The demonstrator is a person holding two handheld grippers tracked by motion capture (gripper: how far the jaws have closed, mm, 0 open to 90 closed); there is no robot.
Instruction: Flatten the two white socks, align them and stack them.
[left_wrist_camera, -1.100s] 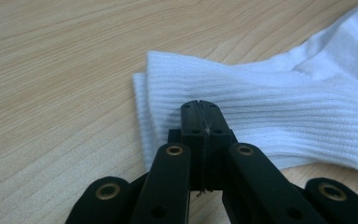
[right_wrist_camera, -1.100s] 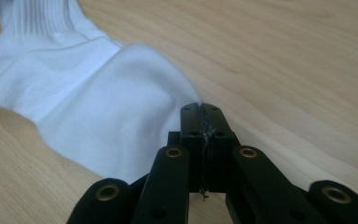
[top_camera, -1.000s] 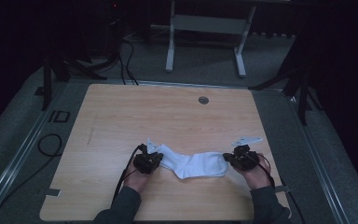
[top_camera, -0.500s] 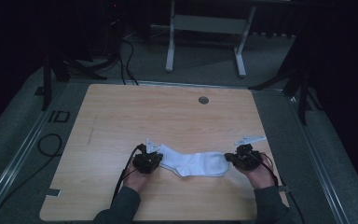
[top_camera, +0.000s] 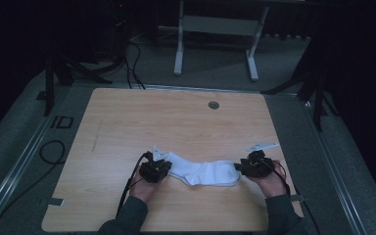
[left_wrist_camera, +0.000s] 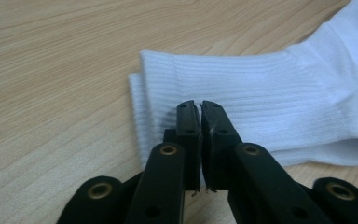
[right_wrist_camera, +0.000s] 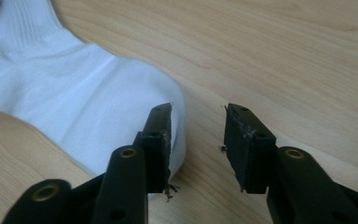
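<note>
The wooden table (top_camera: 127,127) carried a white sock (top_camera: 203,171) lying flat between the left gripper (top_camera: 162,169) and the right gripper (top_camera: 242,169); a round grommet (top_camera: 214,105) sat well beyond both.

A white ribbed-knit cloth sock (left_wrist_camera: 261,102) lies on the matt, pale wood-grain table (top_camera: 176,122).

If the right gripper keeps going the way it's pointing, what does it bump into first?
Probably the white sock's toe end. The right gripper, whose jaws have just been opening, has nothing between them, and one jaw is right at the toe; depth is uncertain.
</note>
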